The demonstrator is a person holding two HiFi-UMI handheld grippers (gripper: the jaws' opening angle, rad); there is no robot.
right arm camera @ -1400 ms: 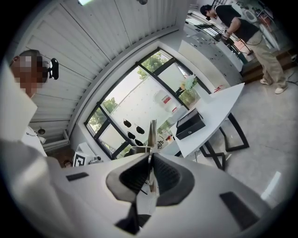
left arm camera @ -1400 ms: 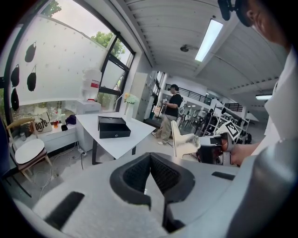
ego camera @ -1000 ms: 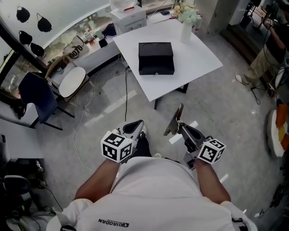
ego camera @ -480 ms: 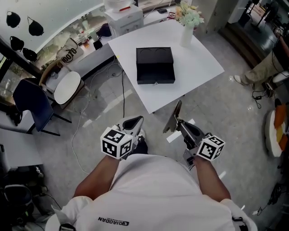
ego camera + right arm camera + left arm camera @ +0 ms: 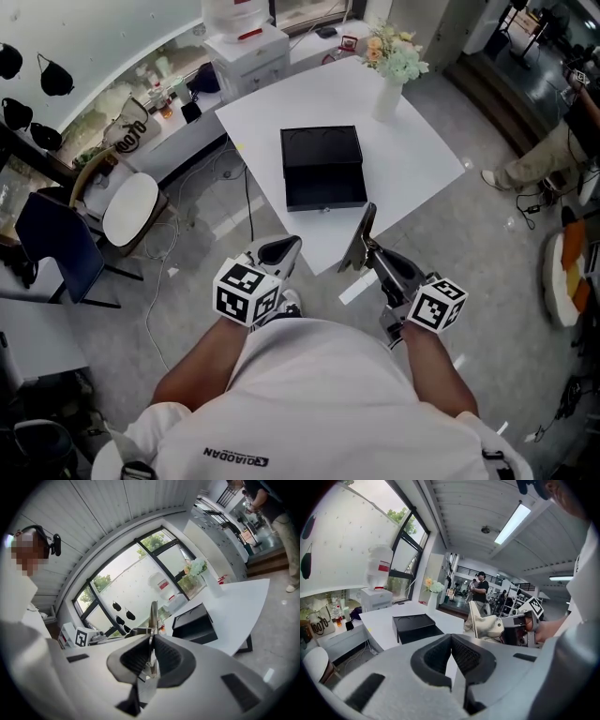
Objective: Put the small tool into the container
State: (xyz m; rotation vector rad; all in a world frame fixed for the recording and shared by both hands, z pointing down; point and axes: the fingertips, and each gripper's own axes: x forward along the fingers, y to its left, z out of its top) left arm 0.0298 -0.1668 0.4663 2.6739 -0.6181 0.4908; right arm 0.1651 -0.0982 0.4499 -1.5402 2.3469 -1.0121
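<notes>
The black container (image 5: 322,167) stands on the white table (image 5: 412,141), its drawer pulled out toward me. My right gripper (image 5: 372,253) is shut on the small flat metal tool (image 5: 357,239), whose blade points up and forward over the table's near edge. In the right gripper view the tool (image 5: 153,616) stands upright between the pads, with the container (image 5: 193,620) beyond. My left gripper (image 5: 278,251) hangs beside it, shut with nothing in it. The left gripper view shows its jaws closed (image 5: 451,652), the container (image 5: 415,626) ahead and the tool (image 5: 474,618) at right.
A white vase of flowers (image 5: 389,70) stands at the table's far corner. Left of the table are a round white chair (image 5: 131,199), a blue chair (image 5: 52,225) and cables on the floor. A person (image 5: 548,150) stands at the far right.
The table and container have come nearer and lower in the head view as I stepped forward. Both grippers keep their pose, and the tool stays in the right one.
</notes>
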